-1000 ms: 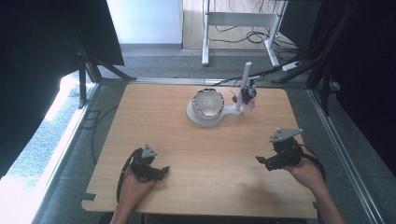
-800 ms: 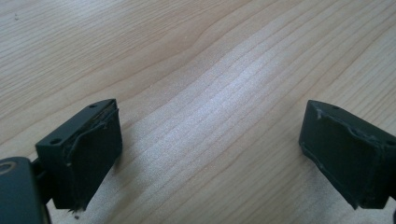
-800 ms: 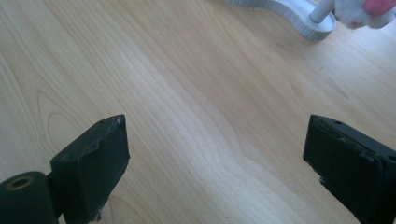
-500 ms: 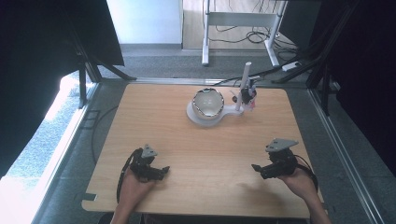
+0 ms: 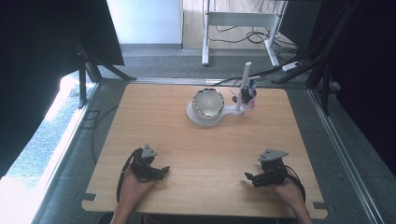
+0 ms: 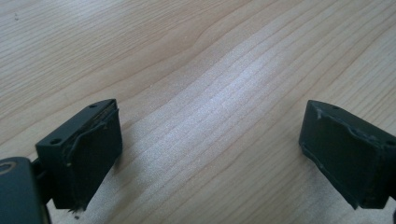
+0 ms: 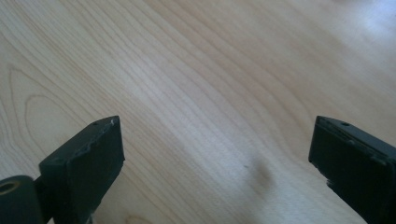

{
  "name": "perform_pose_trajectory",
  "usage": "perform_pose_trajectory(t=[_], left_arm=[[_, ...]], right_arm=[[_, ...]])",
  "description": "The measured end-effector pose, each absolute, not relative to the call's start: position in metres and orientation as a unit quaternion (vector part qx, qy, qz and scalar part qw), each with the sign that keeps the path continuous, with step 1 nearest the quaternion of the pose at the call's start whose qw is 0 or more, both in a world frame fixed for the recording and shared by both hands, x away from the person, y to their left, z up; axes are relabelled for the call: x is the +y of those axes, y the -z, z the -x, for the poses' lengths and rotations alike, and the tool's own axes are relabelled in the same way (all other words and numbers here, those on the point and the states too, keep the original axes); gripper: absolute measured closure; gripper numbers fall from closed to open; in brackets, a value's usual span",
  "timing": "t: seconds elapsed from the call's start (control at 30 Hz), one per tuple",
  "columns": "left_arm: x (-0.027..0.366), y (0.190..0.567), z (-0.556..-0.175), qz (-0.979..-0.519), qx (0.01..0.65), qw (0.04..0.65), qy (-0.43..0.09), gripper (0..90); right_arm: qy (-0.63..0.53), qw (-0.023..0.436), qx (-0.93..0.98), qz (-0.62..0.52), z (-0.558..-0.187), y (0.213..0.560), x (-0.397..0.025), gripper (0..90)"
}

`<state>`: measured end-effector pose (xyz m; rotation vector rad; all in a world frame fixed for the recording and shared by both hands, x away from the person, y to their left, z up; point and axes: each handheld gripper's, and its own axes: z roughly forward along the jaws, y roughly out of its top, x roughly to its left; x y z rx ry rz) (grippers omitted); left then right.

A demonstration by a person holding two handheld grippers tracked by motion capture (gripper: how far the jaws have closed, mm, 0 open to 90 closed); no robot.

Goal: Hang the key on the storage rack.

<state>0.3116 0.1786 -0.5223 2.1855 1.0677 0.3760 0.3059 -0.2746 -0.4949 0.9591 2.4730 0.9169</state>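
A metal bowl sits on a white stand base at the table's far middle, with a white post and a small dark fixture beside it. My left gripper rests low near the front left of the wooden table, open, its jaws wide over bare wood. My right gripper sits near the front right, also open, with only wood grain between its jaws. Both are far from the bowl.
The table is ringed by a metal frame. Beyond its far edge stand a white desk frame and floor cables. Dark curtains flank both sides.
My right gripper has drawn back toward the front edge and come lower. The left gripper has stayed where it was.
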Motion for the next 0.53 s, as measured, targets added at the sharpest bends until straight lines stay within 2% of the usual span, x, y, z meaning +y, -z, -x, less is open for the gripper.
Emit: perform_pose_trajectory(t=[0.3, 0.53], left_arm=[[0.179, 0.522, -0.312, -0.837, 0.409, 0.334, -0.144, 5.8], [0.179, 0.522, -0.311, -0.837, 0.41, 0.334, -0.144, 5.8]], right_arm=[[-0.343, 0.141, 0.854, -0.366, -0.305, 0.519, -0.275, 0.0], [-0.346, 0.147, 0.85, -0.369, -0.304, 0.521, -0.274, 0.0]])
